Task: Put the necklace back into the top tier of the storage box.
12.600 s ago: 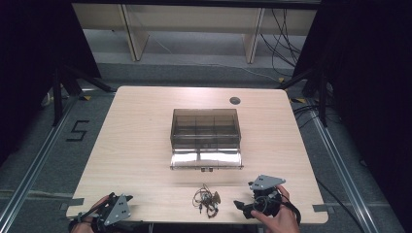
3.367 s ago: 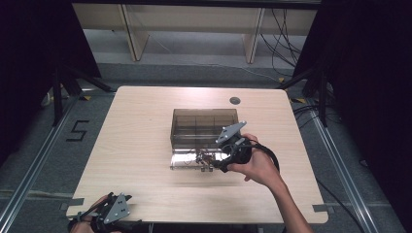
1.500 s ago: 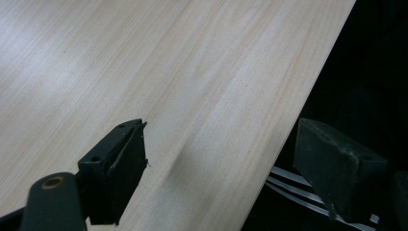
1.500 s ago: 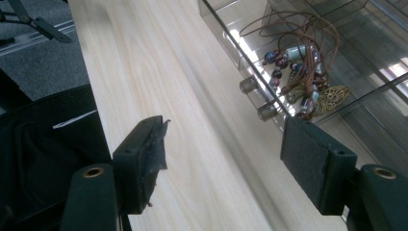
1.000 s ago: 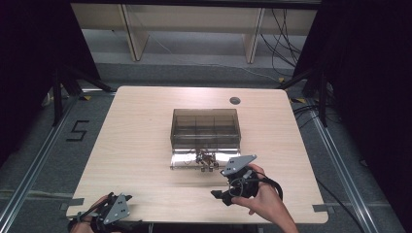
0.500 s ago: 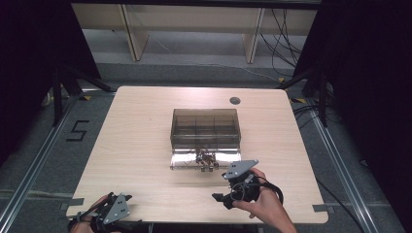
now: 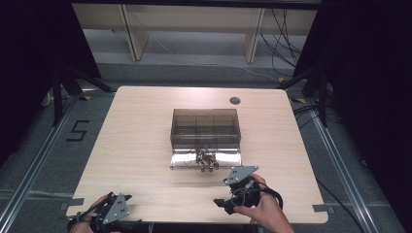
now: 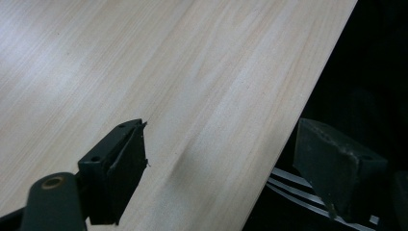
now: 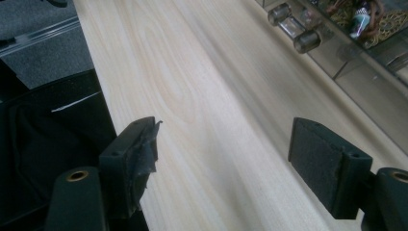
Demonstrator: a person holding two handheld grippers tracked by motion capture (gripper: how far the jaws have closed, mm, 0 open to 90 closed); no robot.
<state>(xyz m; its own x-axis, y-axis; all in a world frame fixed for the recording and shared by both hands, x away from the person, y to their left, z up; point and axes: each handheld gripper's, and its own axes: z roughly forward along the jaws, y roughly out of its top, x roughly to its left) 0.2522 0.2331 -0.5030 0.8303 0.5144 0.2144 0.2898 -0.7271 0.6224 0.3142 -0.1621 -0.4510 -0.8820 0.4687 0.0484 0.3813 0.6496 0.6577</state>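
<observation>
A smoky clear compartment box (image 7: 205, 127) stands mid-table, its lid (image 7: 228, 158) folded down flat toward me. A tangle of small jewellery (image 7: 206, 158) lies on that lid; the same tangle (image 9: 361, 19) is at the top right of the right gripper view. My right gripper (image 7: 221, 196) is held near the front edge, right of centre and apart from the box. It points left along the table. Its jaws (image 9: 226, 149) stand open over bare wood. My left gripper (image 7: 121, 200) rests at the front left edge, and its jaws (image 8: 226, 159) are open astride the table's rim.
A light wooden table (image 7: 145, 126) has a round cable hole (image 7: 234, 100) at its back right. Shelving (image 7: 194, 19) and cables stand beyond the far edge. Dark floor and rails run along both sides. Clear hinge knobs (image 9: 293, 26) sit at the lid's edge.
The tangle lay on bare wood near the front and now lies on the box's lid. My right gripper has drawn back from the box toward the front edge. The left gripper has stayed put.
</observation>
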